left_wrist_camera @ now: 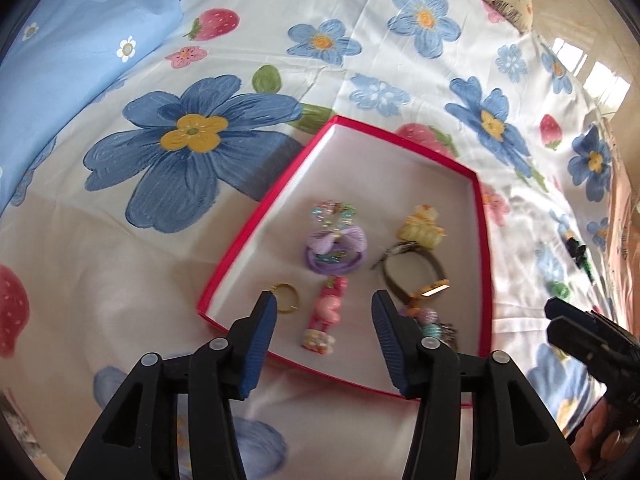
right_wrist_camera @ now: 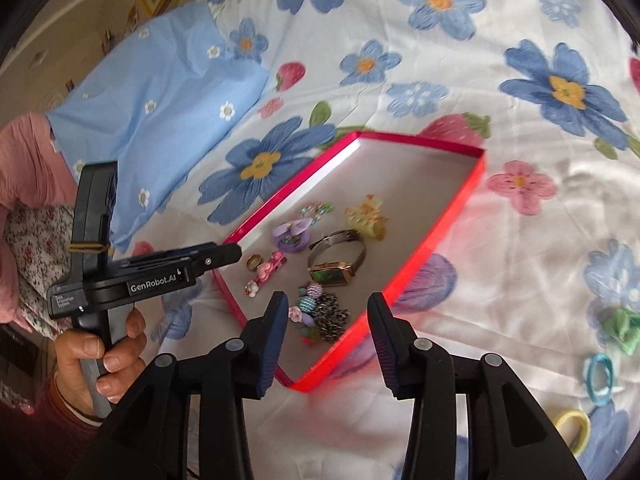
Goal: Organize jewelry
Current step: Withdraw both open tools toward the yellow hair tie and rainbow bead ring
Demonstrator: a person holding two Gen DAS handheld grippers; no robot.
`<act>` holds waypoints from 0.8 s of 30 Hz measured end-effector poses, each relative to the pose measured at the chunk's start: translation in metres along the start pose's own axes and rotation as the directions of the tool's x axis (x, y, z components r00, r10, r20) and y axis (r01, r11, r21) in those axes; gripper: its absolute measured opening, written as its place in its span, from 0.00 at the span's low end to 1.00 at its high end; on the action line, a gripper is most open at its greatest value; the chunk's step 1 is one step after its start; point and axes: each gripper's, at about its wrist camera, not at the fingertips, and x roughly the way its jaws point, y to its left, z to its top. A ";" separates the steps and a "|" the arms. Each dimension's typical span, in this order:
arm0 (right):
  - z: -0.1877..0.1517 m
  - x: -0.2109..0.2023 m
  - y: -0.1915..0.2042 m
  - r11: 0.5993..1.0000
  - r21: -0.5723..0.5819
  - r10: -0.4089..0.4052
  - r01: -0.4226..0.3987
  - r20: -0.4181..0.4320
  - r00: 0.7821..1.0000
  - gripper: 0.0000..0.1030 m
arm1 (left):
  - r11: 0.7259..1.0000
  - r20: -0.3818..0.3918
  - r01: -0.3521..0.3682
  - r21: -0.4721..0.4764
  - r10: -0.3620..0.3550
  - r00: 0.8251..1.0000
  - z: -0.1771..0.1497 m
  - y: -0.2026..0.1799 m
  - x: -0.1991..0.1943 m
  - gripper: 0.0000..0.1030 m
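1. The red box (left_wrist_camera: pixel 478 216) lies open on the flowered bedsheet (left_wrist_camera: pixel 100 280), just ahead of and below both grippers.
2. Inside it, straight ahead of the left gripper (left_wrist_camera: pixel 323 312), a pink hair clip (left_wrist_camera: pixel 324 316) lies below the gap between the jaws. A gold ring (left_wrist_camera: pixel 285 296) sits just beside the left finger tip.
3. Farther ahead lie a purple hair tie (left_wrist_camera: pixel 336 252) with a beaded flower, and to the right a yellow claw clip (left_wrist_camera: pixel 420 226) and a watch (right_wrist_camera: pixel 336 260).
4. Just ahead of the right gripper (right_wrist_camera: pixel 328 312), near the box's near corner, sits a pile of beaded charms and chain (right_wrist_camera: pixel 320 312).
5. The left gripper is open, nothing between its pads. The right gripper is likewise open and empty.
6. Off to the right gripper's right, outside the box, a green bow (right_wrist_camera: pixel 622 328), a blue hair tie (right_wrist_camera: pixel 600 376) and a yellow hair tie (right_wrist_camera: pixel 572 424) lie on the sheet.
7. A blue pillow (right_wrist_camera: pixel 160 108) lies far ahead to the left.
8. A hand (right_wrist_camera: pixel 100 356) holds the left gripper's handle.
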 end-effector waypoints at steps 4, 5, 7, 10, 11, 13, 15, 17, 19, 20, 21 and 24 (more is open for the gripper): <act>-0.008 -0.030 -0.018 0.998 0.049 -0.043 0.040 0.058 0.997 0.51 | 1.000 -0.001 0.023 0.017 -0.023 1.000 -0.006 -0.013 -0.008 0.56; -0.012 -0.039 -0.025 0.996 0.068 -0.055 0.050 0.071 0.996 0.51 | 0.999 -0.003 0.030 0.022 -0.030 1.000 -0.008 -0.016 -0.009 0.57; -0.019 -0.054 -0.036 0.993 0.096 -0.079 0.070 0.090 0.993 0.52 | 0.998 -0.010 0.043 0.040 -0.043 0.999 -0.011 -0.027 -0.012 0.57; -0.029 -0.073 -0.053 0.986 0.135 -0.116 0.101 0.105 0.988 0.53 | 0.995 -0.020 0.060 0.074 -0.059 0.998 -0.014 -0.042 -0.014 0.58; -0.033 -0.079 -0.058 0.983 0.149 -0.129 0.112 0.110 0.986 0.53 | 0.994 -0.024 0.066 0.085 -0.064 0.998 -0.015 -0.047 -0.014 0.58; -0.042 -0.092 -0.071 0.975 0.179 -0.158 0.135 0.118 0.980 0.54 | 0.991 -0.032 0.081 0.109 -0.077 0.996 -0.017 -0.059 -0.014 0.59; -0.050 -0.103 -0.084 0.965 0.212 -0.183 0.154 0.121 0.976 0.54 | 0.987 -0.043 0.093 0.129 -0.088 0.995 -0.018 -0.070 -0.013 0.59; -0.058 -0.113 -0.096 0.954 0.243 -0.209 0.175 0.125 0.970 0.54 | 0.982 -0.057 0.107 0.154 -0.099 0.993 -0.020 -0.081 -0.011 0.60; -0.065 -0.122 -0.106 0.944 0.267 -0.233 0.193 0.127 0.964 0.54 | 0.977 -0.073 0.121 0.178 -0.109 0.991 -0.022 -0.093 -0.007 0.60; -0.069 -0.127 -0.111 0.939 0.279 -0.246 0.203 0.129 0.961 0.54 | 0.974 -0.080 0.127 0.189 -0.114 0.990 -0.023 -0.100 -0.005 0.60; -0.073 -0.132 -0.116 0.933 0.292 -0.258 0.211 0.131 0.957 0.54 | 0.970 -0.088 0.135 0.201 -0.120 0.989 -0.024 -0.106 -0.004 0.60; -0.085 -0.146 -0.127 0.915 0.324 -0.297 0.242 0.134 0.945 0.54 | 0.957 -0.113 0.159 0.244 -0.135 0.984 -0.027 -0.127 0.003 0.60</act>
